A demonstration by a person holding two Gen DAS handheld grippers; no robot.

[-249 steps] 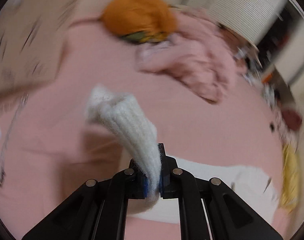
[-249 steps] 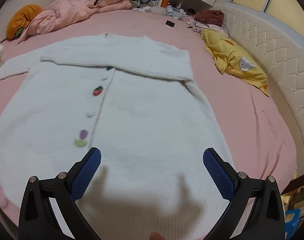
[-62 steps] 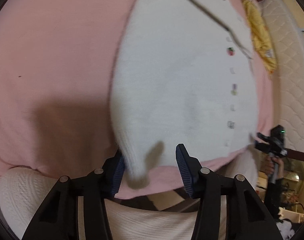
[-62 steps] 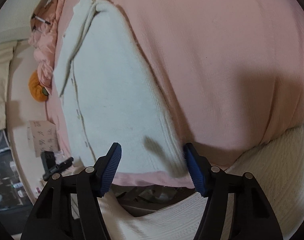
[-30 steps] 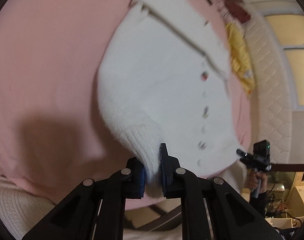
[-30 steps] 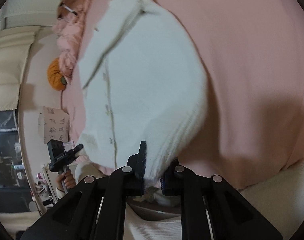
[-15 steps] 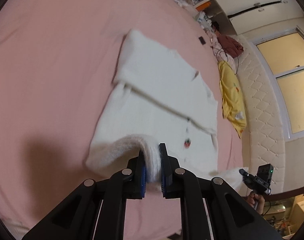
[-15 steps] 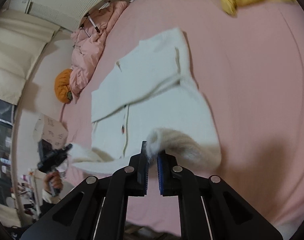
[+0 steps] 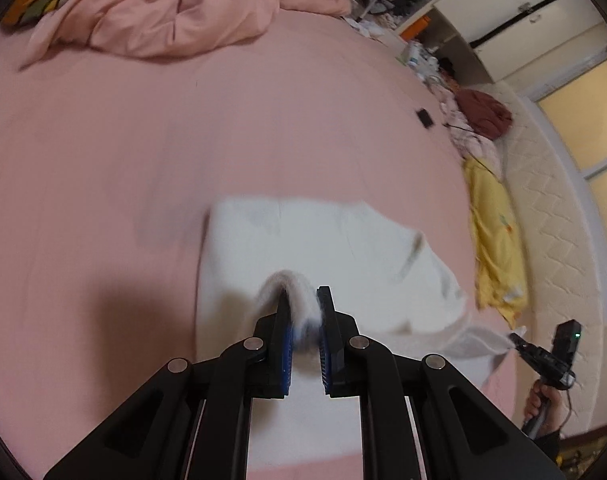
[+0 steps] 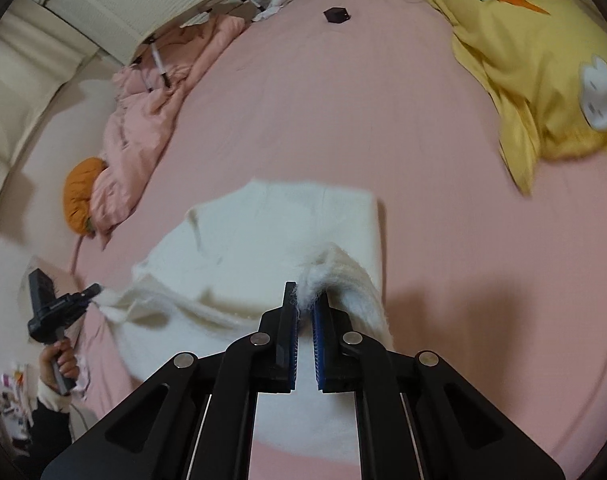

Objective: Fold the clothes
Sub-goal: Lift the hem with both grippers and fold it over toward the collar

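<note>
- The wide pink bed sheet (image 9: 103,168) carries everything; its far stretch beyond the garment is bare, so nothing lies in the path of a fold carried toward the head of the bed.
- The fluffy white knitted cardigan (image 9: 323,236) lies mid-bed, directly ahead of and below both claws. Its long axis runs away from the cameras, with the far part flat on the sheet and the near hem lifted and curling over it.
- The crumpled pink duvet (image 9: 163,8) is heaped at the far left edge, well apart from the garment, with an orange round cushion (image 10: 79,196) beside it.
- The yellow pillowcase with carrot and rabbit prints (image 10: 543,80) lies off to the right, near the cardigan's edge but not touching it.
- The left gripper (image 9: 303,320) is clamped on the hem's left corner; white fuzz bulges out between its blue pads.
- The right gripper (image 10: 305,312) is pinched tight on the hem's right corner, so neither hand is nearer: the two corners hang level, side by side.
- A small black box-like object (image 10: 336,14) sits far up the sheet, clear of the landing area.
- Judged from this, the coming move depends on setting the hem square on the far part of the cardigan.
</note>
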